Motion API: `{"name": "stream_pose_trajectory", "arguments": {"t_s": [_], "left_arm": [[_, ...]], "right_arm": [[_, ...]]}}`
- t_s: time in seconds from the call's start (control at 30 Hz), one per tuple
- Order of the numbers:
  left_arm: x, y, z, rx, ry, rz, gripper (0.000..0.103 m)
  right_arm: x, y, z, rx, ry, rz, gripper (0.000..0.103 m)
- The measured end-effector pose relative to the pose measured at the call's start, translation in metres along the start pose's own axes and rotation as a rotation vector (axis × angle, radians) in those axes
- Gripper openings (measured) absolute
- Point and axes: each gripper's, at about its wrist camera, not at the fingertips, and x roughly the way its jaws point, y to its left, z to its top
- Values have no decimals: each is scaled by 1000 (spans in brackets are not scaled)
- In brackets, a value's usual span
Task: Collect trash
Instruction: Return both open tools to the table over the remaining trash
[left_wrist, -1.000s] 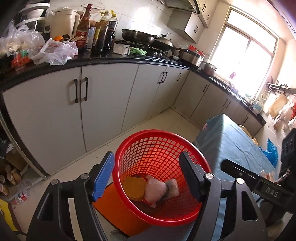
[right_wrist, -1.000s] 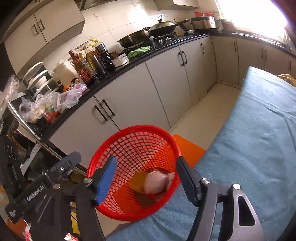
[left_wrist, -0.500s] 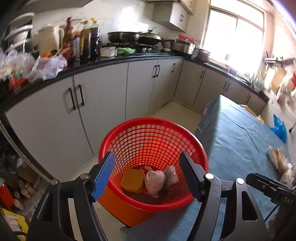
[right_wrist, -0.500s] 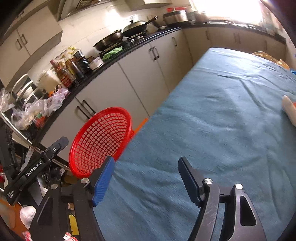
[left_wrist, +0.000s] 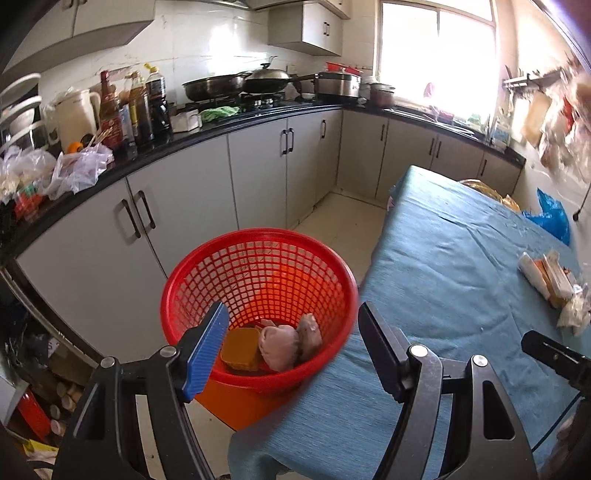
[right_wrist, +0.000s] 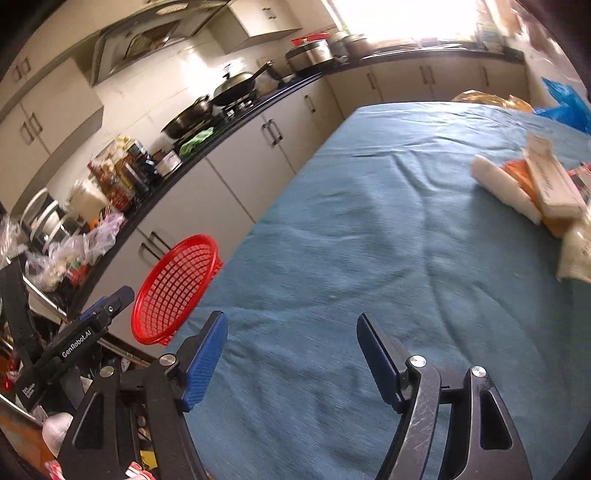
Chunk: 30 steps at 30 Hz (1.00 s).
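Reaching toward two o'clock, the empty, wide right gripper should straddle the white plastic-wrapped roll squarely.

Right gripper swung off red basket, now over bare blue tablecloth, jaws opening, empty. Basket slid to table's left edge in right view. Trash pile newly visible at table's right edge. Left gripper pulled back, rolled level; basket farther off.
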Motion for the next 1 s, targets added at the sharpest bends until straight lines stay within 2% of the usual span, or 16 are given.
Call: {"name": "stream_pose_trajectory", "arguments": {"t_s": [0.13,0.23,0.47,0.73,0.9,1.0], "left_arm": [[-4,-18,-2,33,2,-12,72],[-4,-29,-1,34,18,-51,72],[-2,-62,7,43,81,-233,72],[11,-132,15,97,163,-439,73],[11,-170,15,128,187,-515,74],[14,-191,18,142,200,-544,76]], "right_arm": [[-17,-15,-5,18,-20,-5,77],[-32,-29,-9,29,-42,-17,77],[-78,-81,-23,99,-93,-104,78],[-127,-144,-23,217,-157,-242,82],[-141,-176,-8,281,-195,-329,82],[-145,-192,5,308,-225,-351,82]]}}
